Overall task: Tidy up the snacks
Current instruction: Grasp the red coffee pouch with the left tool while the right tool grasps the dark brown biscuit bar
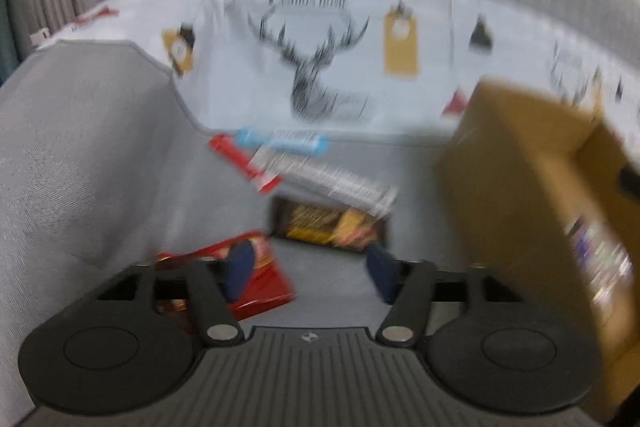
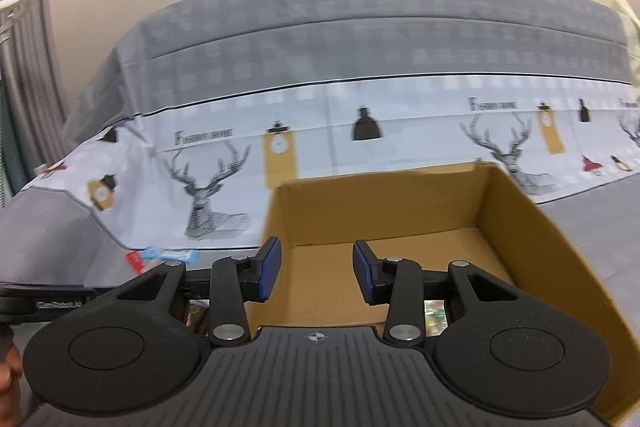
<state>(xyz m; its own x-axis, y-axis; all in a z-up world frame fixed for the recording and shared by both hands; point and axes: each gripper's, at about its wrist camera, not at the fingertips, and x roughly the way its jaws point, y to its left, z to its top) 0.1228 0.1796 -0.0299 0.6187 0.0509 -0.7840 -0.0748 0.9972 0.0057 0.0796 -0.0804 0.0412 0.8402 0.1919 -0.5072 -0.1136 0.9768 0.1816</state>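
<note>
The left wrist view is motion-blurred. My left gripper [image 1: 310, 267] is open and empty above a grey surface. A red snack packet [image 1: 264, 291] lies under its left finger. A dark snack packet with yellow print [image 1: 328, 227] lies just ahead. Farther on are a white and red packet [image 1: 320, 175] and a blue packet [image 1: 280, 141]. A cardboard box [image 1: 520, 195] stands to the right. My right gripper [image 2: 316, 271] is open and empty over the open cardboard box [image 2: 540, 235], with a shiny packet [image 2: 434, 311] showing beneath it.
A cloth with deer and lamp prints [image 2: 380, 139] drapes over the furniture behind, dark grey checked higher up [image 2: 360, 19]. A grey raised cushion [image 1: 80, 147] rises at the left. Blue and red packets [image 2: 168, 255] lie left of the box.
</note>
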